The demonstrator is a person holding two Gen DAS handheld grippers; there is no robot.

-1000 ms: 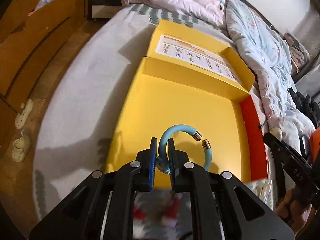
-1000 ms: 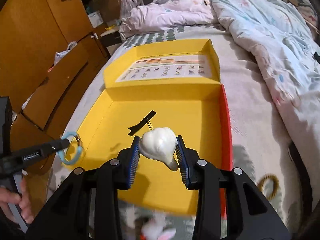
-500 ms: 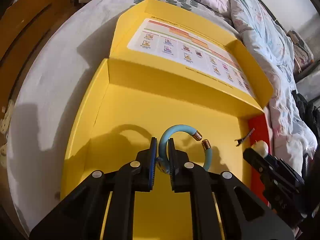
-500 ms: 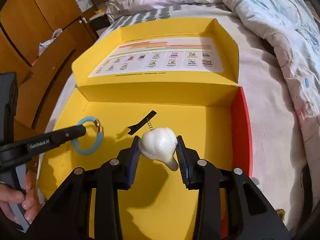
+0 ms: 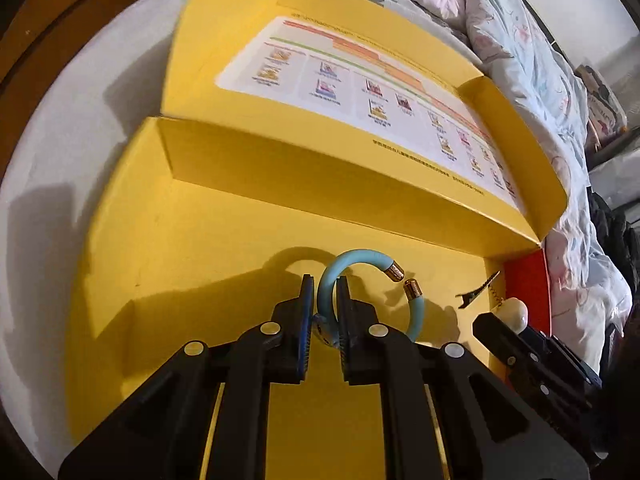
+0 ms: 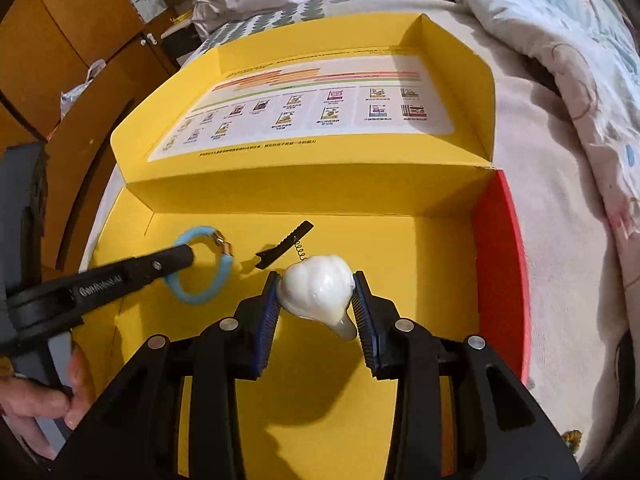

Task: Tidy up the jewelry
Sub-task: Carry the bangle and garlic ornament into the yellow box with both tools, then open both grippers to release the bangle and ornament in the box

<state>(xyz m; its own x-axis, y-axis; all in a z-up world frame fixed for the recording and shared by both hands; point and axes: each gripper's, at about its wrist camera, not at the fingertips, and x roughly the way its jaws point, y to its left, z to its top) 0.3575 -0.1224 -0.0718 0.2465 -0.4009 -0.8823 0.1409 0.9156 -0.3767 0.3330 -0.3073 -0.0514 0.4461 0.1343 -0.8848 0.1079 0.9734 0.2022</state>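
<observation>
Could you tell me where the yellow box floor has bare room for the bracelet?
Bare floor lies left of the blue bracelet, toward the yellow box left wall, and beyond the shell clip toward the red wall. The middle is crowded.

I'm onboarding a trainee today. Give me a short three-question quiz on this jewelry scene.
1. True or false: the left gripper is shut on the blue bracelet.
2. What does the right gripper hold? A) white shell-shaped clip B) ring C) watch
3. Fill in: the open box under both grippers is mostly ____ inside.

Key: 1 true; 2 A, the white shell-shaped clip; 3 yellow.
</observation>
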